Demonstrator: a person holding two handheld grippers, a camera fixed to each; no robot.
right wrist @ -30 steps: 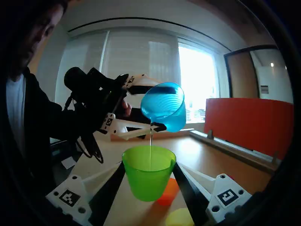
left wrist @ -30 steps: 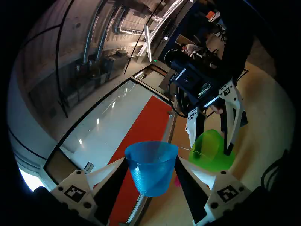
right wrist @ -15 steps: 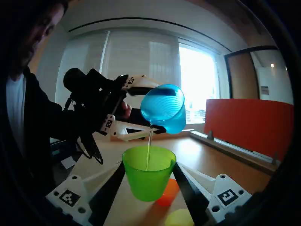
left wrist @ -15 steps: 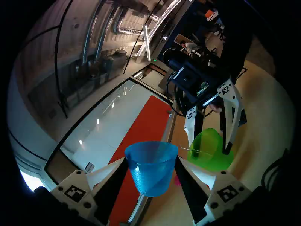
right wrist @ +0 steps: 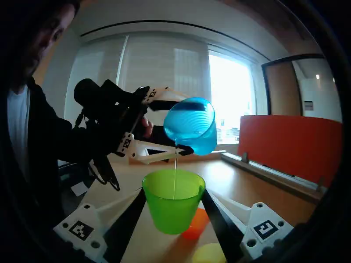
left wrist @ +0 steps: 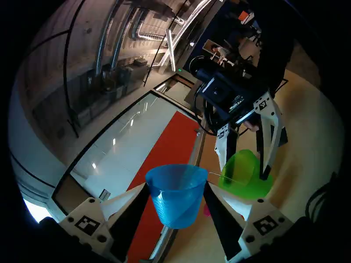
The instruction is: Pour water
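Pouring a thin water stream [right wrist: 175,173], the tilted translucent blue plastic cup [right wrist: 191,125] sits clamped between both fingers of the left gripper [left wrist: 176,189]. The right gripper [right wrist: 173,195], both fingers pressed on the upright translucent green plastic cup [right wrist: 172,210] (directly beneath, over the wooden table [right wrist: 245,184]), catches it.

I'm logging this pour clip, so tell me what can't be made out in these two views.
Water level in the green cup: right gripper view, its near wall hides it; left gripper view, too small.
Water left in the blue cup: left gripper view, its outer wall hides it; right gripper view, backlit.
Orange thing and yellow thing: right gripper view, partly behind the green cup; yellow cut by the bottom edge.
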